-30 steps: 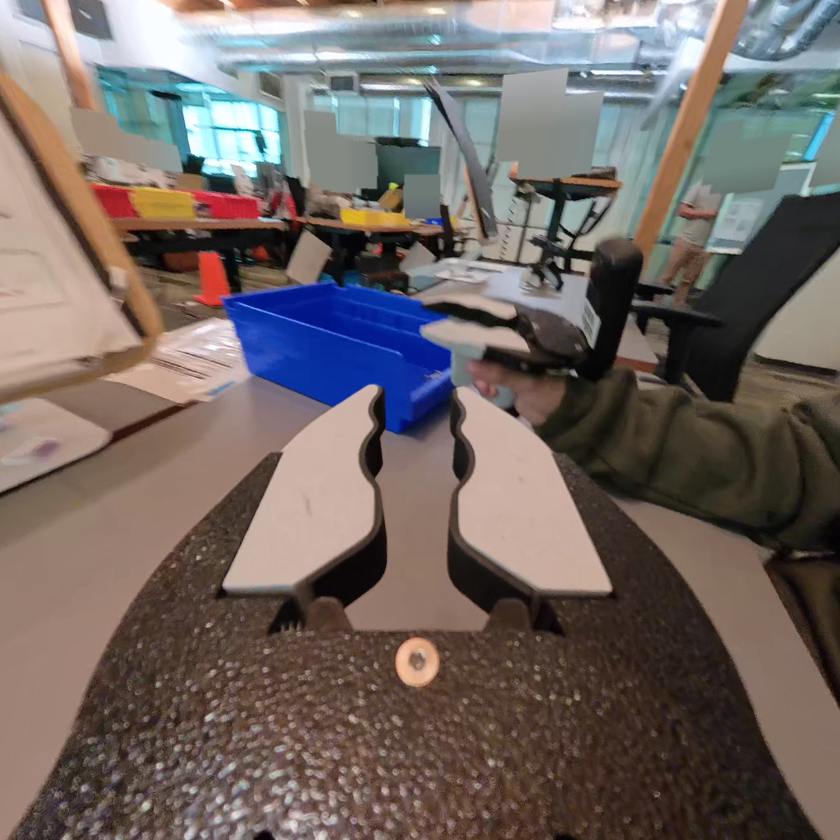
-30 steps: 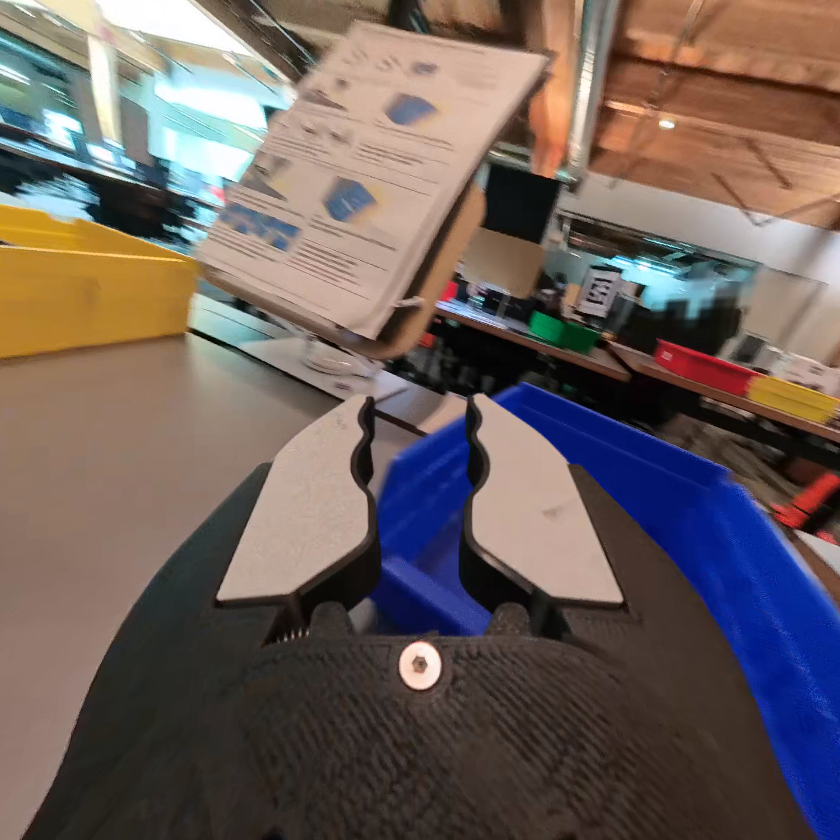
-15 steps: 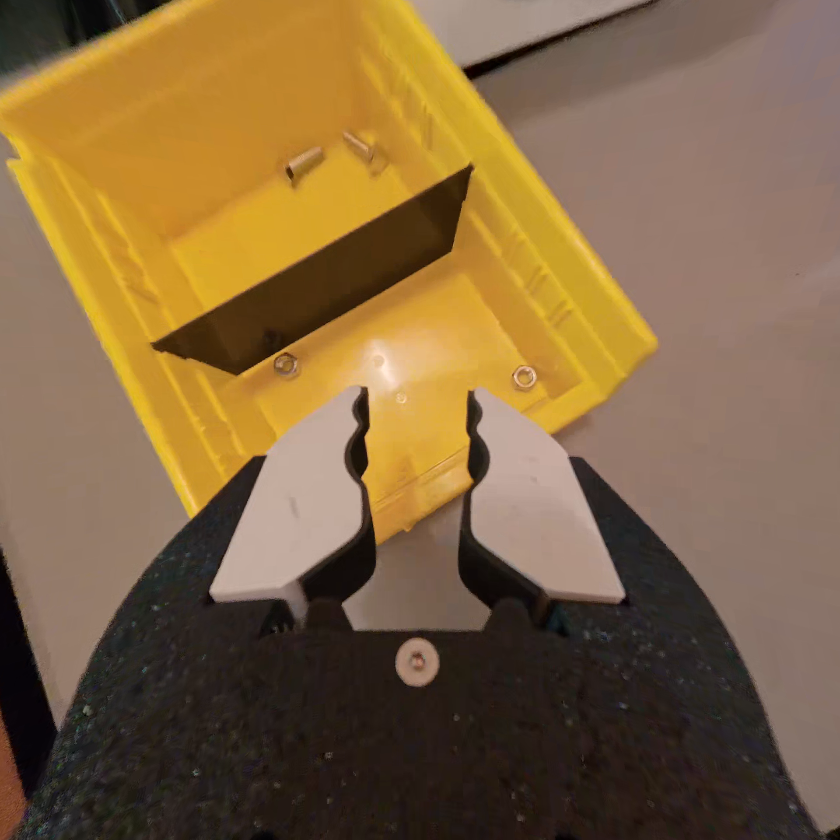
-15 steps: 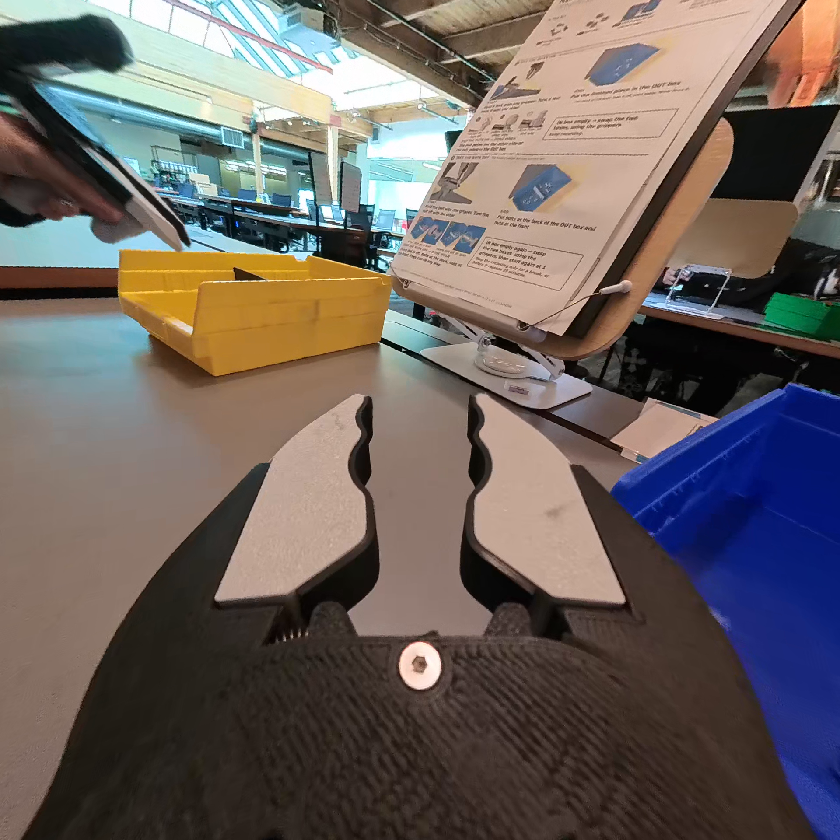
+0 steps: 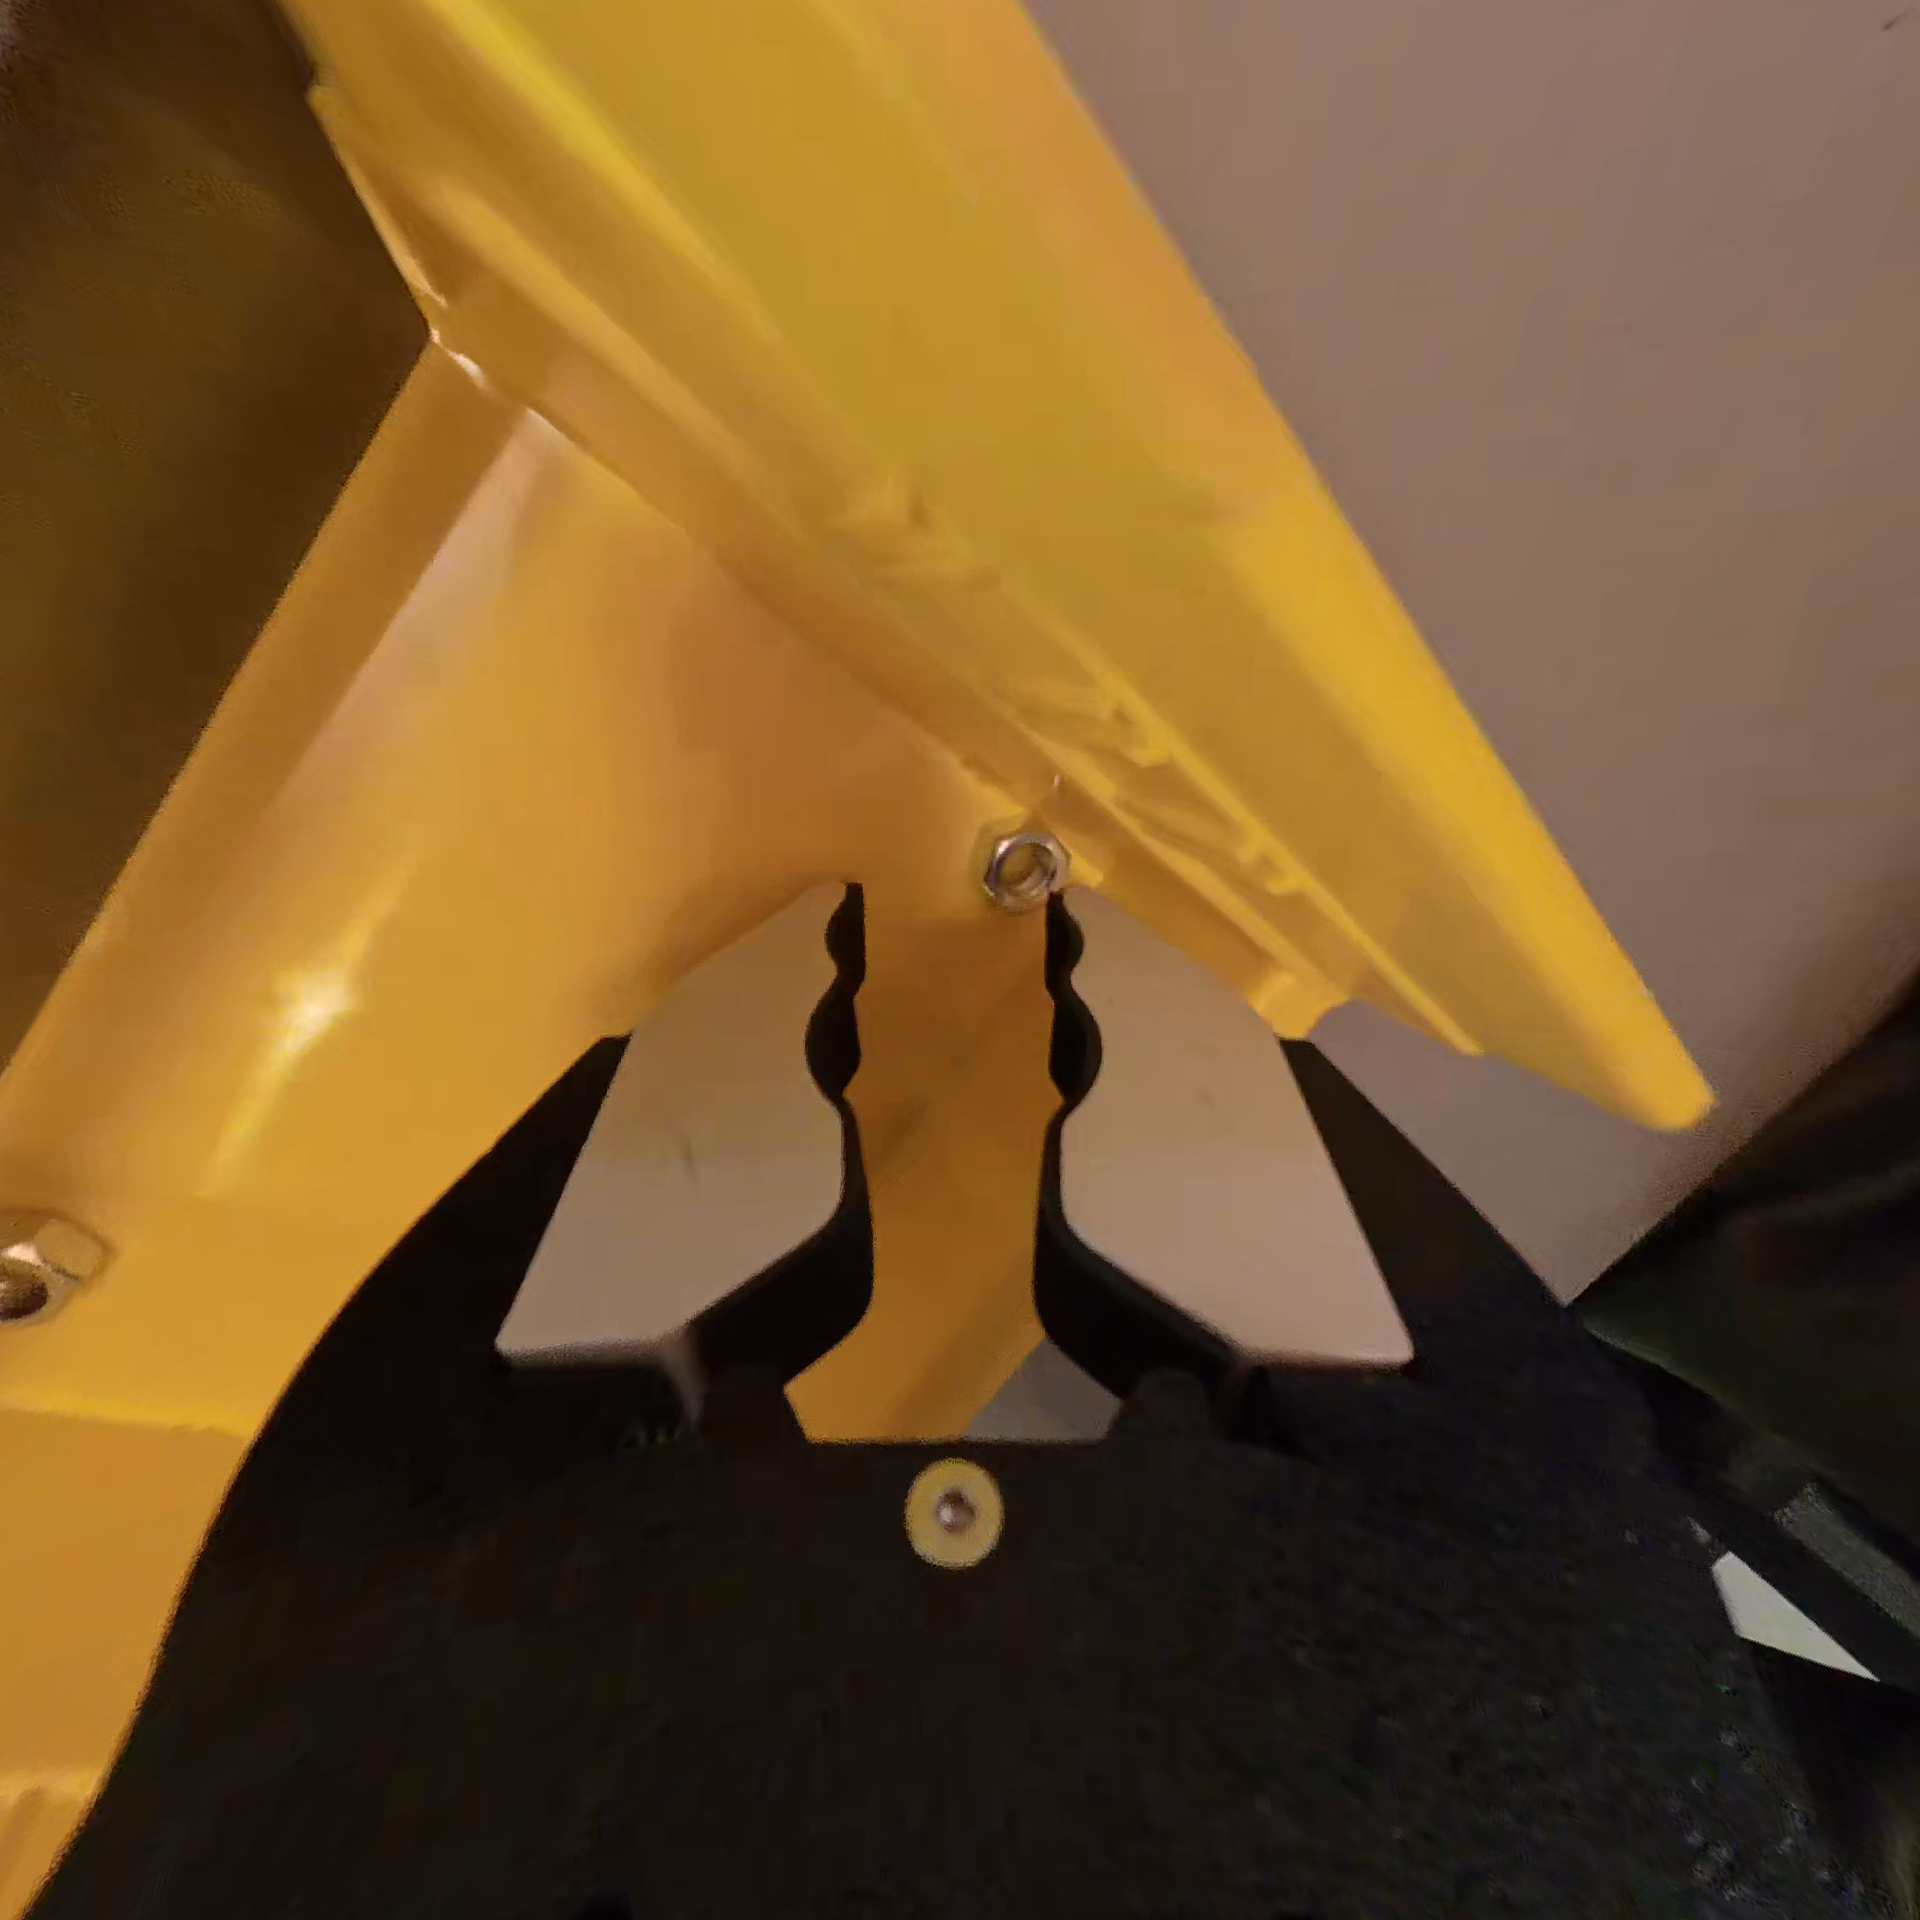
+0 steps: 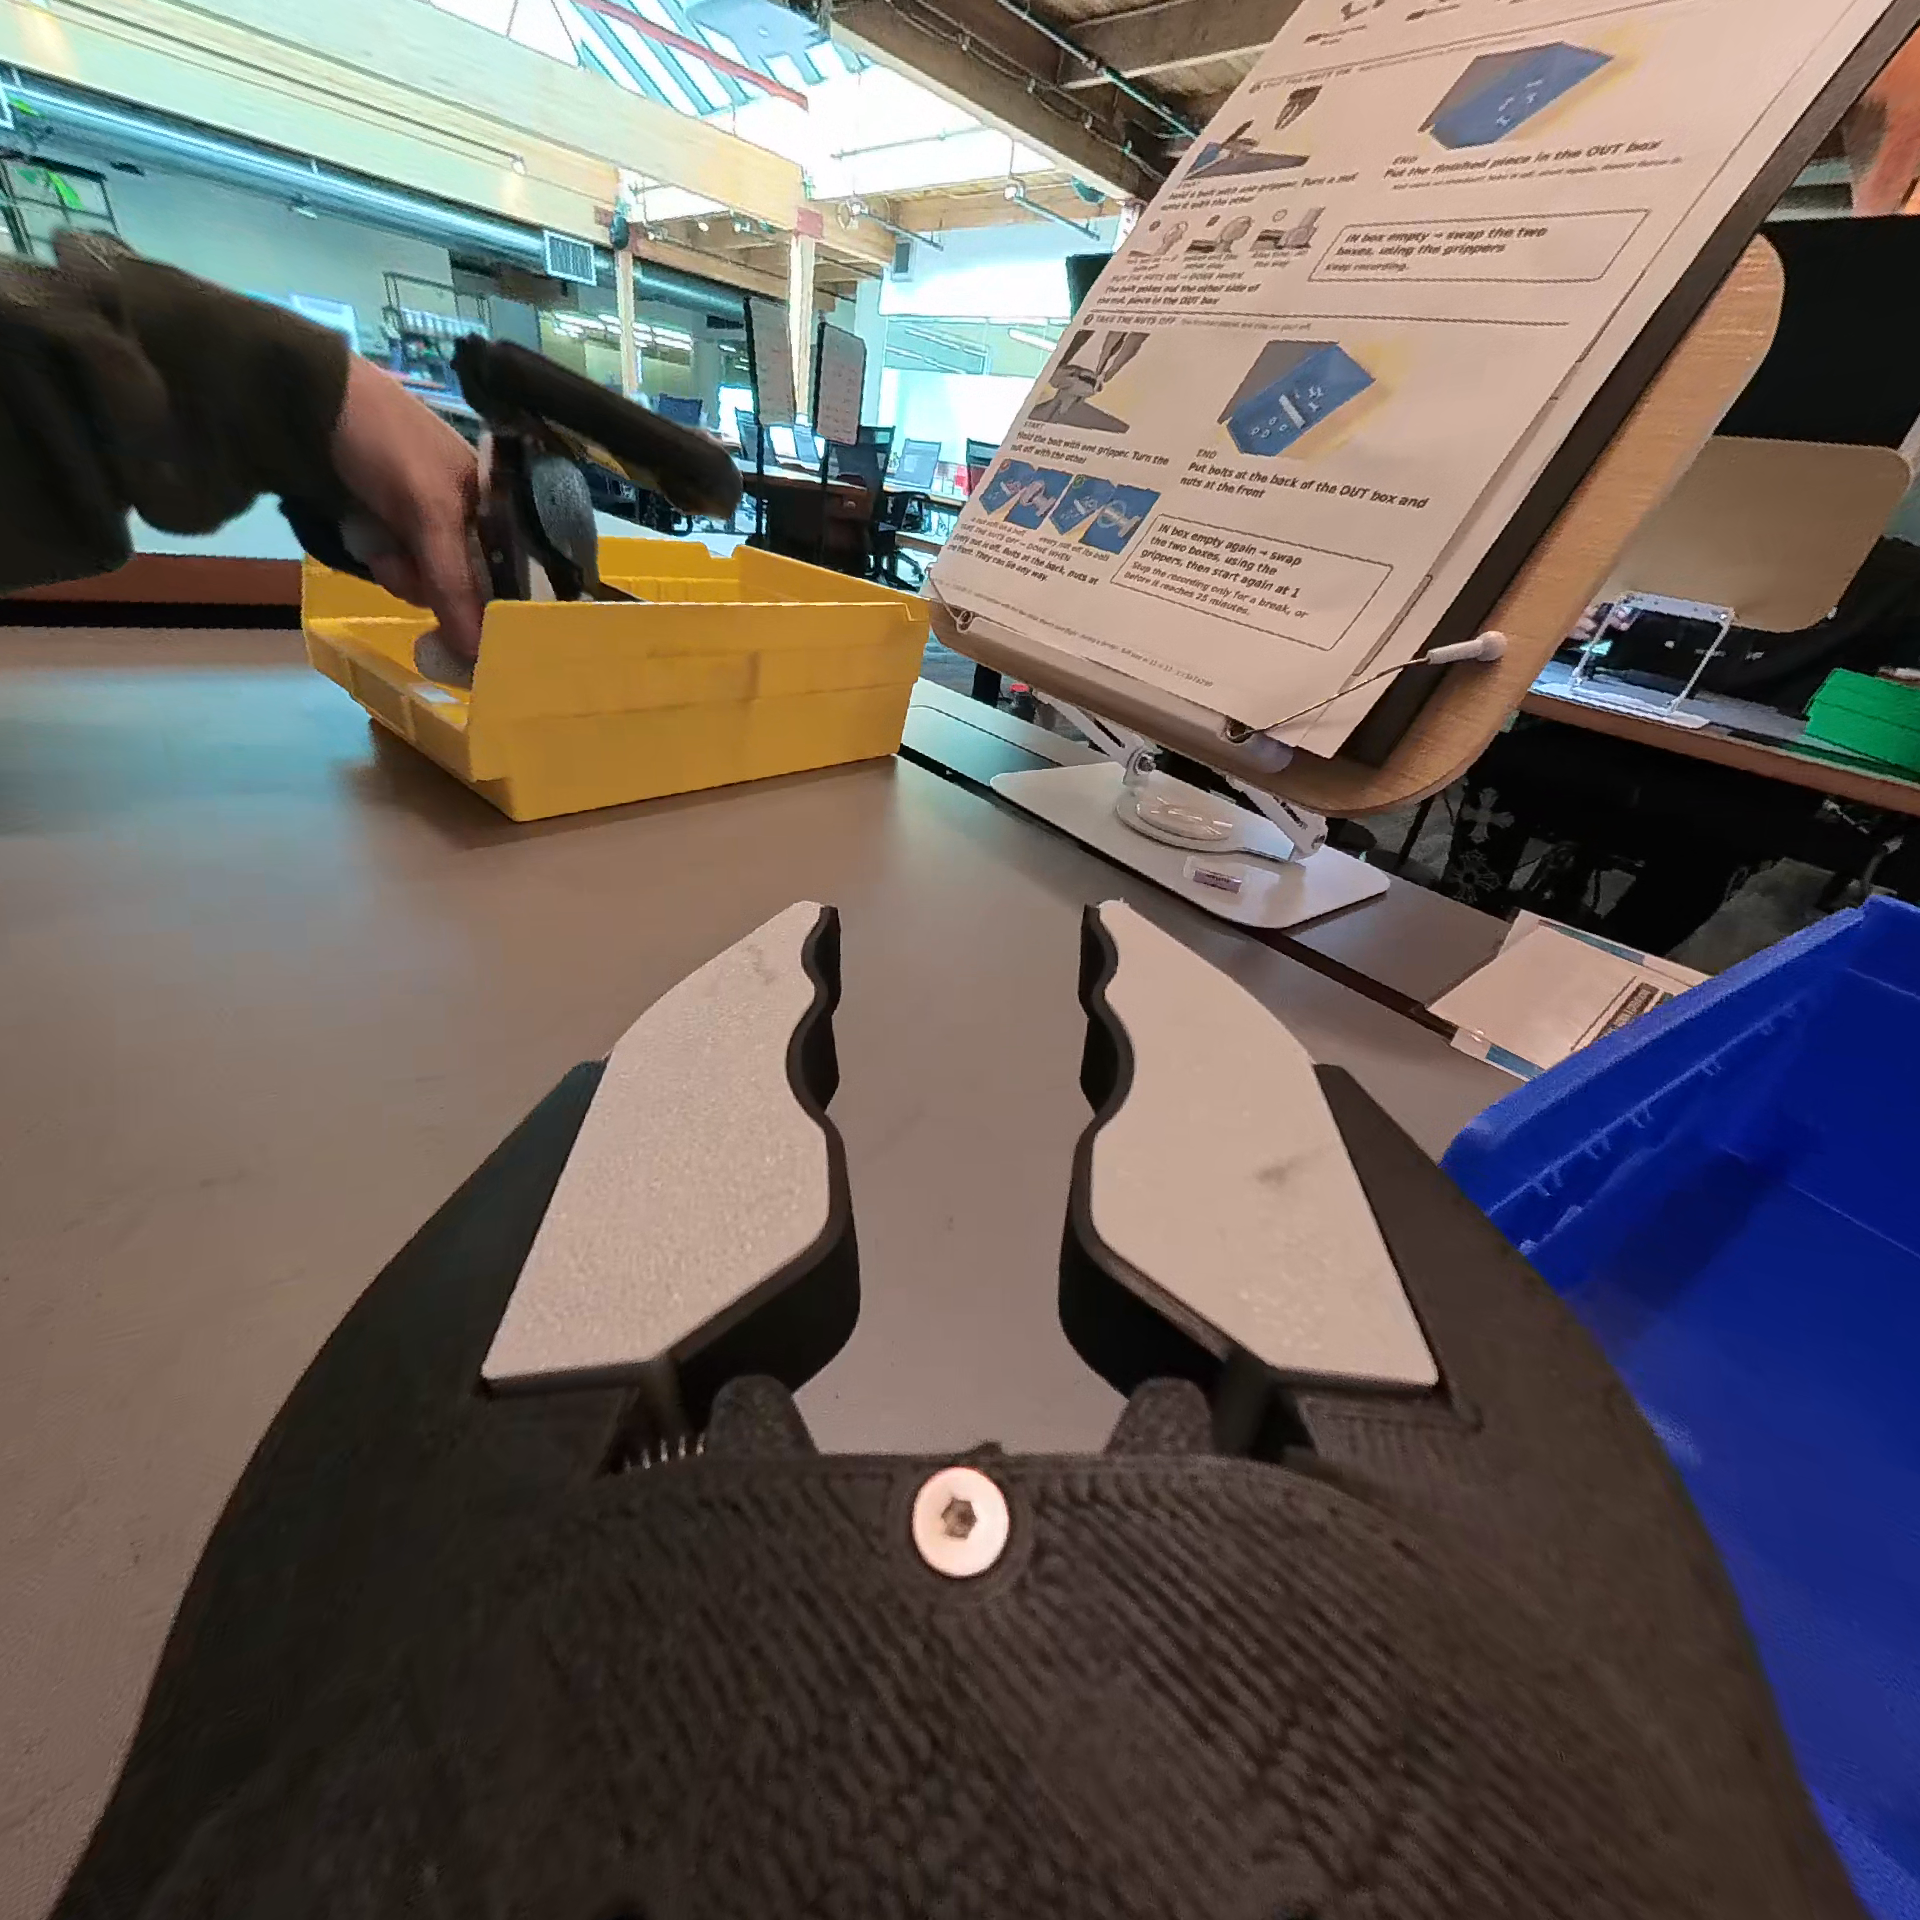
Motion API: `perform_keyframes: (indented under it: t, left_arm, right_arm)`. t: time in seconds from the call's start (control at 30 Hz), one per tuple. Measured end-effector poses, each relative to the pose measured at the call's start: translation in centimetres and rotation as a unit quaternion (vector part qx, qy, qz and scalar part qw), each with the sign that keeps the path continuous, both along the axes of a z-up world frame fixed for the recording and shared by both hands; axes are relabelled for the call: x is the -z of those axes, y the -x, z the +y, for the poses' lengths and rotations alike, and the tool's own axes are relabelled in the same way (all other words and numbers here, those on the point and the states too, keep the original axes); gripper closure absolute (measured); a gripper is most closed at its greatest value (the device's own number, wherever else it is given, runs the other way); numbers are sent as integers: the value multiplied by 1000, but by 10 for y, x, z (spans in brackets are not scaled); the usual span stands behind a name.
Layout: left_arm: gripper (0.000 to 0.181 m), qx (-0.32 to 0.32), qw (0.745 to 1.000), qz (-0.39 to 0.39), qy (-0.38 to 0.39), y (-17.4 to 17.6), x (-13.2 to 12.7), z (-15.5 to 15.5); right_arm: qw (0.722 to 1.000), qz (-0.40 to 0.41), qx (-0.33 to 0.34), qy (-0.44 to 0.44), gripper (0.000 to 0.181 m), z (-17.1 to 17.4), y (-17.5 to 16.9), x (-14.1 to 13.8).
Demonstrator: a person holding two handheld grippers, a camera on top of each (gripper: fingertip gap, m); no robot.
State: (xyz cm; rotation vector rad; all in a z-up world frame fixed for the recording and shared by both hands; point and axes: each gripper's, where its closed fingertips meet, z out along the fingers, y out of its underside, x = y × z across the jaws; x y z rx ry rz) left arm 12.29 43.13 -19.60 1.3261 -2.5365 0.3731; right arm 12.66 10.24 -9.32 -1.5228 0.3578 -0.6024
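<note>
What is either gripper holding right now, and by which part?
Nothing. The left gripper is open inside the yellow bin, just short of a nut; the right gripper is open, empty.

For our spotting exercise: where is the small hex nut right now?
Left wrist view: the hex nut lies on the yellow bin floor against its side wall, just beyond the right fingertip.

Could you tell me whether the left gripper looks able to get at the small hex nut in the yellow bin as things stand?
Probably yes: the left gripper is open inside the yellow bin, the hex nut just beyond its right fingertip, nothing between; the adjacent wall may crowd it.
</note>
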Motion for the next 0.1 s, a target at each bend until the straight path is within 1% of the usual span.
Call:
perform_keyframes:
  t: [0.03, 0.1]
  left_arm:
    - [146, -1, 1000, 4, 1, 0, 1, -2]
    - [149, -9, 1000, -12, 8, -4, 0, -7]
  right_arm:
    - [1000, 0, 0, -2, 137, -1, 0, 0]
    - [1000, 0, 1, -5, 137, -1, 0, -1]
